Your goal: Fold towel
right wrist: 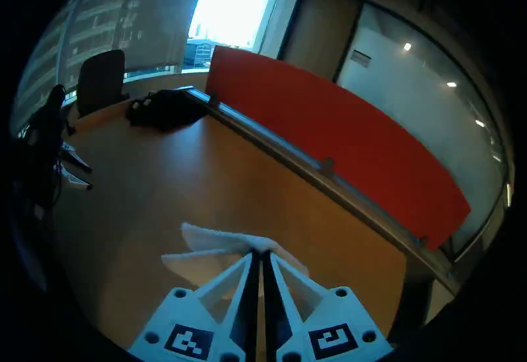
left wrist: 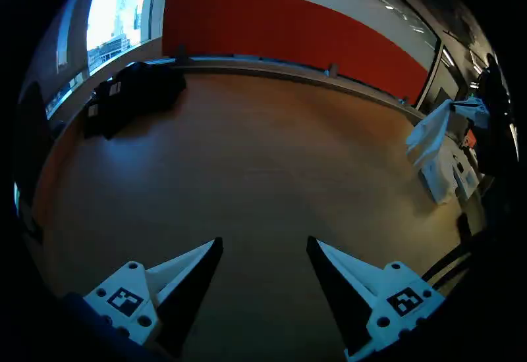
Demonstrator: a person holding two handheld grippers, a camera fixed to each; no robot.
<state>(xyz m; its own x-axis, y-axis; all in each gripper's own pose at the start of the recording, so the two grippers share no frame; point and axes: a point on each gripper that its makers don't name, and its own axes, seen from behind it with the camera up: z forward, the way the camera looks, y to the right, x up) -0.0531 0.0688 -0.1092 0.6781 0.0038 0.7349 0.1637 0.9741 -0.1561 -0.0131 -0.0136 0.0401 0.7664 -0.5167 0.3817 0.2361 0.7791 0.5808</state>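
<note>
Now, left gripper view: left gripper [left wrist: 263,247] is hanging released, fingers spread wide over the orange-brown wooden desk [left wrist: 263,164], gripping nothing.
Far right: crumpled white cloth towel [left wrist: 428,135] is showing at the desk's edge.
Right gripper view: right gripper [right wrist: 261,260] is pinching the towel, fingers nearly touching.
Towel position: bunching just ahead of the fingertips, over the desk, near the long red divider panel [right wrist: 342,138].

White towel [right wrist: 209,250], orange-brown table [left wrist: 263,164], red divider [right wrist: 329,125].

Wooden desk [left wrist: 263,164], red divider [left wrist: 277,29], black bag [left wrist: 135,92], office chair [right wrist: 102,79]
</note>
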